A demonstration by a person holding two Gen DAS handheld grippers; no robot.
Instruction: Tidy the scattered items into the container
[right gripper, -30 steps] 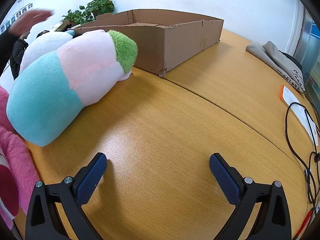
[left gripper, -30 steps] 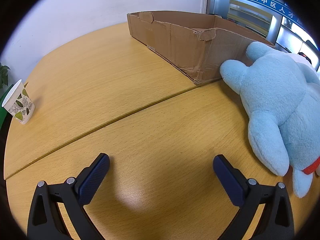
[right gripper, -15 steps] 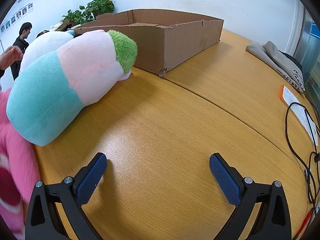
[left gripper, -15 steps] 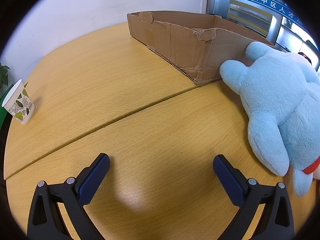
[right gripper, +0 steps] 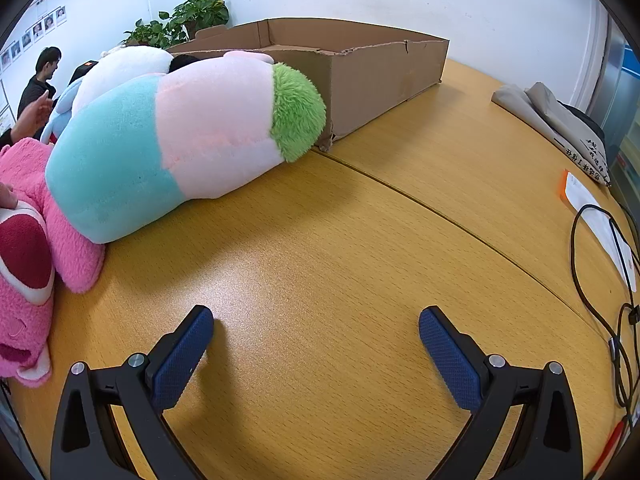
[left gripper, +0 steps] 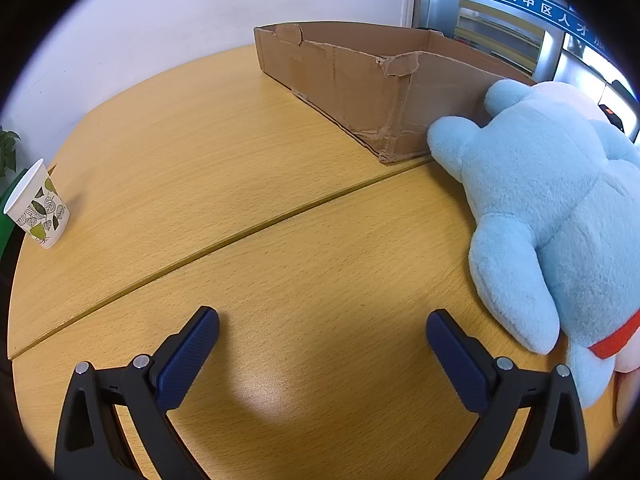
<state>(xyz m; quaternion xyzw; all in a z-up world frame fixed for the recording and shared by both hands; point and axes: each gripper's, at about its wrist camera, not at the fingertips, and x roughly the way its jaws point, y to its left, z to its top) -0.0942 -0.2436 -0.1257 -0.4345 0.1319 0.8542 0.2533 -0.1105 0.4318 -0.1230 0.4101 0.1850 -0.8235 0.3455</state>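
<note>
An open cardboard box (left gripper: 360, 80) stands at the back of the wooden table; it also shows in the right wrist view (right gripper: 360, 64). A light blue plush animal with a red collar (left gripper: 560, 216) lies at the right, touching the box. My left gripper (left gripper: 322, 332) is open and empty above the table, left of the blue plush. In the right wrist view a pink, teal and green plush (right gripper: 180, 140) lies against the box, and a pink plush (right gripper: 28, 264) lies at the far left. My right gripper (right gripper: 316, 330) is open and empty, right of these plushes.
A paper cup with a leaf print (left gripper: 38, 208) stands near the table's left edge. A folded grey cloth (right gripper: 560, 120), a paper sheet (right gripper: 596, 216) and black cables (right gripper: 612, 280) lie at the right. A person's hand (right gripper: 6, 196) rests on the pink plush. Potted plants (right gripper: 180, 20) stand behind the box.
In the right wrist view the pink plush at the far left has shifted and shows more fully. Both grippers have stayed in place and open.
</note>
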